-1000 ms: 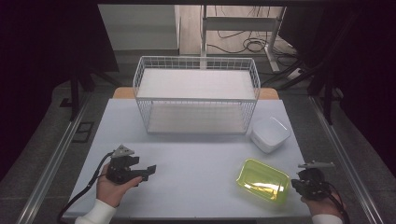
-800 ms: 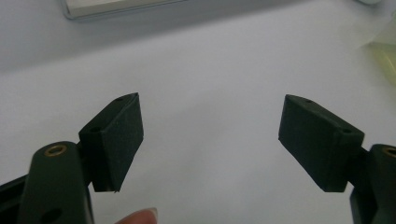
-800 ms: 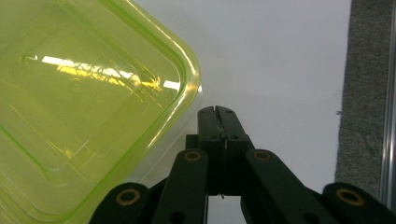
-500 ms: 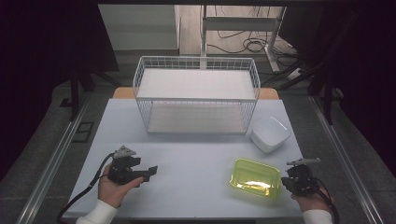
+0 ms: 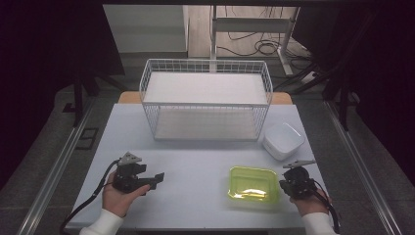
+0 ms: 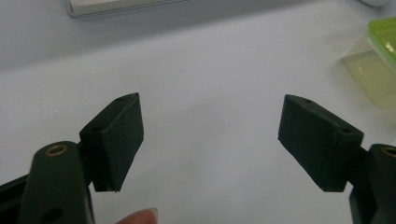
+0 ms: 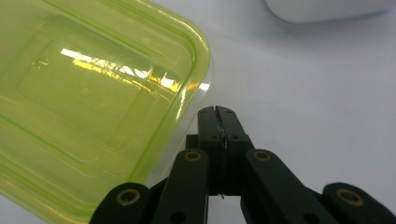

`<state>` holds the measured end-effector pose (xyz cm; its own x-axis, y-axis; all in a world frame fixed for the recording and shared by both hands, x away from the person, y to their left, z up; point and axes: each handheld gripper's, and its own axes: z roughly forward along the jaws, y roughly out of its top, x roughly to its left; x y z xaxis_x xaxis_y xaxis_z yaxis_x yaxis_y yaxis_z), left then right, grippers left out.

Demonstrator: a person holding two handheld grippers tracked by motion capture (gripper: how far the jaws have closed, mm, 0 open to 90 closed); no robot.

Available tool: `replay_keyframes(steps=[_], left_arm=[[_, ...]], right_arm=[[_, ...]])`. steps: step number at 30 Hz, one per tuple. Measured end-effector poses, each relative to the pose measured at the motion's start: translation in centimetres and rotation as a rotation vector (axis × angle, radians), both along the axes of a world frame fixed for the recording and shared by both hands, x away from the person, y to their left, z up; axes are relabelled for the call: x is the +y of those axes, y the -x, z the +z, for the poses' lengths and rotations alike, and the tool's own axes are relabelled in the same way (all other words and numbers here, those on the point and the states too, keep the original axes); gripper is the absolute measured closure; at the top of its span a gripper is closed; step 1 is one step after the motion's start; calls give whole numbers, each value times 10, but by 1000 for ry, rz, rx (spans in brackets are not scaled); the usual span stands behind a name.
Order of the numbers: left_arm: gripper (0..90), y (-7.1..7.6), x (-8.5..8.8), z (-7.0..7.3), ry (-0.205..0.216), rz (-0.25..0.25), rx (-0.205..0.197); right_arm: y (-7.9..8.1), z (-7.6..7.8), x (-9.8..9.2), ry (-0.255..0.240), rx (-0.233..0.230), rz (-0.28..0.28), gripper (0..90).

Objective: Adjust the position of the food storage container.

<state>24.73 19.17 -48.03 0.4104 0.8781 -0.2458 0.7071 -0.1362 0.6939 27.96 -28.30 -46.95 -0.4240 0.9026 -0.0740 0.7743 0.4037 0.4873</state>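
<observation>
**Green container pushed left across the bench**

Shifted leftward since the earlier frames: the yellow-green container (image 5: 253, 184), now nearer the middle of the near edge, with the right gripper (image 5: 291, 185) following just behind its right side. It sits flat on the bench (image 5: 195, 161), open side up, empty as far as can be seen.

- Right gripper view: fingers pressed together, nothing pinched, their tips at the container's (image 7: 93, 93) rim corner. Reads as a nudge with shut fingers, not a grasp.
- Left gripper (image 5: 149, 180): near left of the bench, fingers spread wide with nothing between them, aimed toward the container. In the left gripper view the container (image 6: 378, 65) lies far right, well apart.
- White tub (image 5: 283, 140) sits just beyond the container, far right; the wire basket (image 5: 205, 100) stands at the far middle.

Judgement: the push likely brings the container within reach of the waiting left gripper.
</observation>
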Motion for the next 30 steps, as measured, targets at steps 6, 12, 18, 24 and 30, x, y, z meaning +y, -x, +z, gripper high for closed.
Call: replay_keyframes(steps=[6, 12, 18, 24, 30], left_arm=[[222, 1, 1, 1, -4, 17, -8], [222, 5, -2, 0, -7, 9, -1], [221, 5, -2, 0, -7, 5, 3], [220, 5, -2, -1, -8, -1, 7], [222, 5, -4, -2, -7, -9, 14]], right_arm=[[-8, 0, 20, -14, -10, 33, 893], [-5, -1, 31, -33, 2, 52, 893], [1, -3, 44, -36, 25, 94, 893], [2, -3, 59, -38, 27, 140, 892], [1, -8, 82, -57, 49, 194, 892]])
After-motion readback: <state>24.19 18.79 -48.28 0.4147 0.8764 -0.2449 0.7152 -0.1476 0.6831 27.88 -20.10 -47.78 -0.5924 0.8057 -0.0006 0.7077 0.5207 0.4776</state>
